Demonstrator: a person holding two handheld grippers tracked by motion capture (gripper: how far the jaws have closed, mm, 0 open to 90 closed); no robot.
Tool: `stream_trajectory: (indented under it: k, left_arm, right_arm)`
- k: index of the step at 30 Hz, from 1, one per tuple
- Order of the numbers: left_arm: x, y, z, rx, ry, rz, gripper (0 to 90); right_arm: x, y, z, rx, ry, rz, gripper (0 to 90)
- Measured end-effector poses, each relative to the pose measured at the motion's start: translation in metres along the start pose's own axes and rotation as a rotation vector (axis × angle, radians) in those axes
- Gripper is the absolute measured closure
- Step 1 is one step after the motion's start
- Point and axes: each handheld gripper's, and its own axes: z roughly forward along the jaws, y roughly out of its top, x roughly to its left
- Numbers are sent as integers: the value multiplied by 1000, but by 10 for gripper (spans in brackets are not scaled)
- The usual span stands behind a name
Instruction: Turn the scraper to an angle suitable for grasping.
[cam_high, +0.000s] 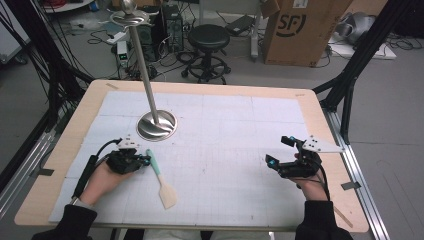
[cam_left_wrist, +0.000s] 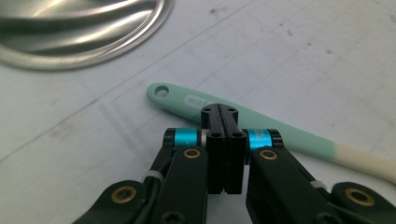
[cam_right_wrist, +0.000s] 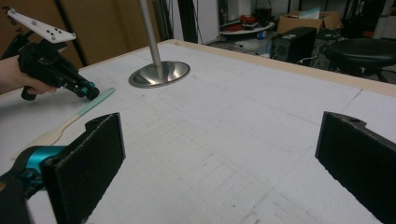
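Observation:
A spatula (cam_high: 161, 179) with a mint-green handle and cream blade lies flat on the white mat, left of centre. My left gripper (cam_high: 146, 160) sits at the handle's far end with its jaws pressed together and nothing between them. In the left gripper view the spatula (cam_left_wrist: 289, 133) lies just beyond the left gripper's (cam_left_wrist: 224, 112) tips, its hanging hole to the left. My right gripper (cam_high: 278, 150) rests at the right side of the mat, jaws wide apart and empty. The right gripper (cam_right_wrist: 219, 135) looks across the mat at the spatula (cam_right_wrist: 88, 107) and the left gripper (cam_right_wrist: 91, 91).
A steel stand with a round base (cam_high: 156, 126) and tall pole rises just behind the left gripper; its base (cam_left_wrist: 79, 32) is close to the spatula's handle end. The wooden table rim (cam_high: 310, 100) frames the mat. A stool (cam_high: 208, 37) and cardboard box (cam_high: 300, 30) stand beyond.

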Motion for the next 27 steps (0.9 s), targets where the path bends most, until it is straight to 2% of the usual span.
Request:
stream_trajectory:
  k: [2, 6, 9, 11, 13, 15, 17, 19, 27]
  left_arm:
    - [-10, 7, 9, -3, -19, 30, 897]
    - [-27, 15, 21, -17, -34, 38, 897]
    - [-41, 21, 29, -28, -69, 61, 897]
    - [-48, 22, 32, -33, -77, 78, 897]
    - [-50, 23, 31, -35, -60, 104, 897]
    - [-50, 24, 26, -42, -36, 104, 897]
    - [-52, 25, 19, -71, -51, 107, 897]
    - [-58, 25, 11, -98, -72, 134, 897]
    - [-76, 23, 14, -57, -136, 155, 897]
  right_arm:
    - [0, 0, 0, 2, -3, 0, 2]
    - [1, -1, -3, 3, -3, 4, 2]
    - [1, -1, -5, 4, -5, 6, 2]
    - [1, -2, -5, 4, -6, 3, 2]
    - [1, -2, -7, 4, -8, 3, 2]
    - [1, -2, -10, 3, -12, 1, 2]
    - [1, -1, -13, -8, -16, 2, 2]
    - [0, -1, -15, -13, -19, 7, 2]
    - [1, -2, -12, -2, -14, 5, 2]
